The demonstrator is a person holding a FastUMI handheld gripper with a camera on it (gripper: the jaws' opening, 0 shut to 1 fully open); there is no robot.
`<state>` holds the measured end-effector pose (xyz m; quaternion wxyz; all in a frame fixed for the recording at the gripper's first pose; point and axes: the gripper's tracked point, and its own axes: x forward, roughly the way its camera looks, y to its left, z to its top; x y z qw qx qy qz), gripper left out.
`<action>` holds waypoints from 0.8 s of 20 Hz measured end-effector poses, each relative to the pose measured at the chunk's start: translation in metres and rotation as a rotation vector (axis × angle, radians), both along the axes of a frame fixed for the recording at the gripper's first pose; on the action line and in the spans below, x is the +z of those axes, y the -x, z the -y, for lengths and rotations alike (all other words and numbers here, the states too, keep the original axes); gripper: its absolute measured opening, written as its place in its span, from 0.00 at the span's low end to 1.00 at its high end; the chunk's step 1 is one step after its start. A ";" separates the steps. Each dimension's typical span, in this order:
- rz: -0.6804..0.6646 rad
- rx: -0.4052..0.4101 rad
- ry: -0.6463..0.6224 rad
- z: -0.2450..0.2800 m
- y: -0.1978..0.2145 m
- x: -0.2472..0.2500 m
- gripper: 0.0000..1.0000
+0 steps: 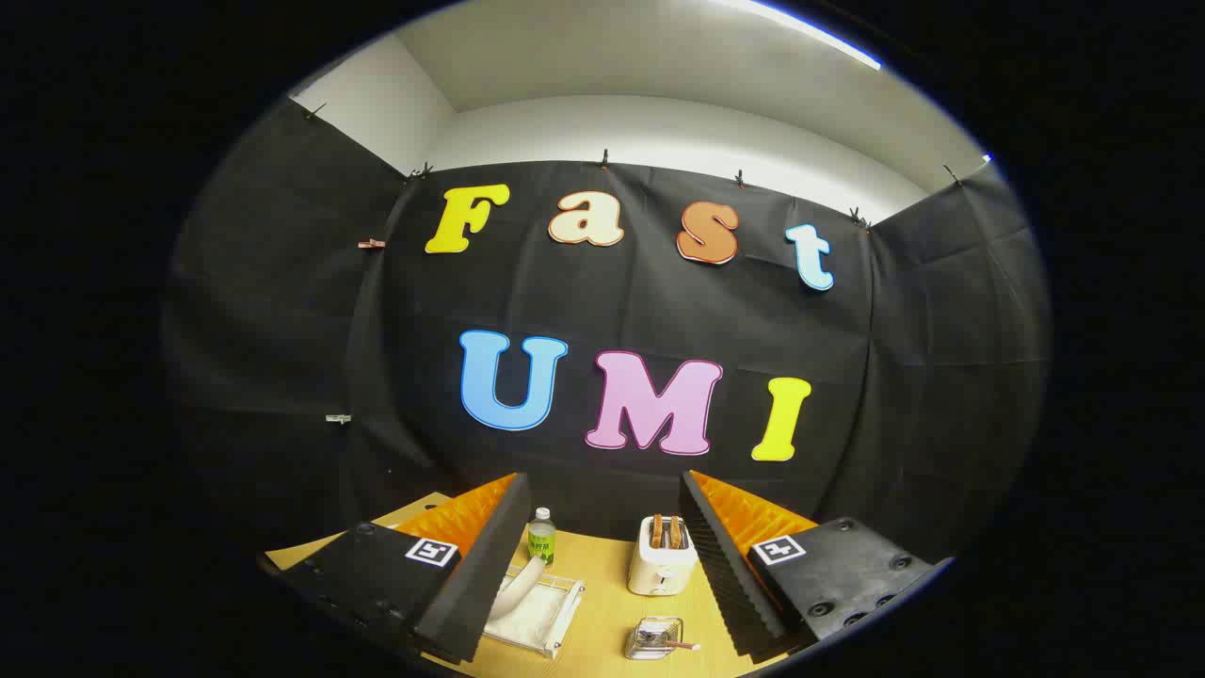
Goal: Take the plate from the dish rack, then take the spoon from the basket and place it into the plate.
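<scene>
Nearest of all, the gripper (602, 565) hangs above a wooden table (602, 584) with its two fingers spread wide and nothing between them. The left finger (475, 565) overlaps the near-left end of the dish rack (535, 612), and the right finger (730, 565) rises just right of the basket (653, 637).

Just ahead of the left finger, the white plate (516, 586) stands on edge in the white wire dish rack, leaning toward that finger. A pale cloth or tray lies on the bottom of the rack under the plate.

Between the fingers and closer to the right one, the small wire basket sits on the table, well apart from the rack. The spoon (680, 646) lies in it, its pale handle poking out over the rim toward the right finger; its bowl is too small to make out.

Beyond the basket stands a cream toaster (662, 557) with two slices in its slots, close beside the inner face of the right finger. Left of the toaster, beyond the rack, a small bottle (541, 537) with a white cap and green label stands upright beside the left finger's tip.

Behind the table, black cloth walls the booth (282, 311), held by clips along its top edge, with a white wall and ceiling above.
</scene>
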<state>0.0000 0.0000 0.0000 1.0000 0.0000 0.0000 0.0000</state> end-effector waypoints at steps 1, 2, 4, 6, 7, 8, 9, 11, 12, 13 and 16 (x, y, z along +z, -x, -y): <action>-0.001 -0.001 0.003 0.000 0.000 0.000 0.97; 0.001 -0.002 0.007 0.001 0.000 0.001 0.97; 0.001 -0.005 0.010 0.003 0.000 0.001 0.97; -0.002 -0.002 0.006 0.002 -0.001 0.001 0.97; -0.006 0.001 0.002 0.001 -0.001 0.000 0.97; -0.008 0.004 -0.001 0.000 -0.001 0.000 0.97; -0.012 0.009 -0.004 -0.001 -0.004 -0.001 0.97; -0.016 0.017 -0.007 -0.001 -0.008 -0.001 0.97; -0.015 0.021 -0.005 -0.002 -0.010 -0.001 0.97; -0.011 0.022 0.001 -0.002 -0.014 0.001 0.97; -0.005 0.023 0.012 -0.002 -0.018 0.003 0.97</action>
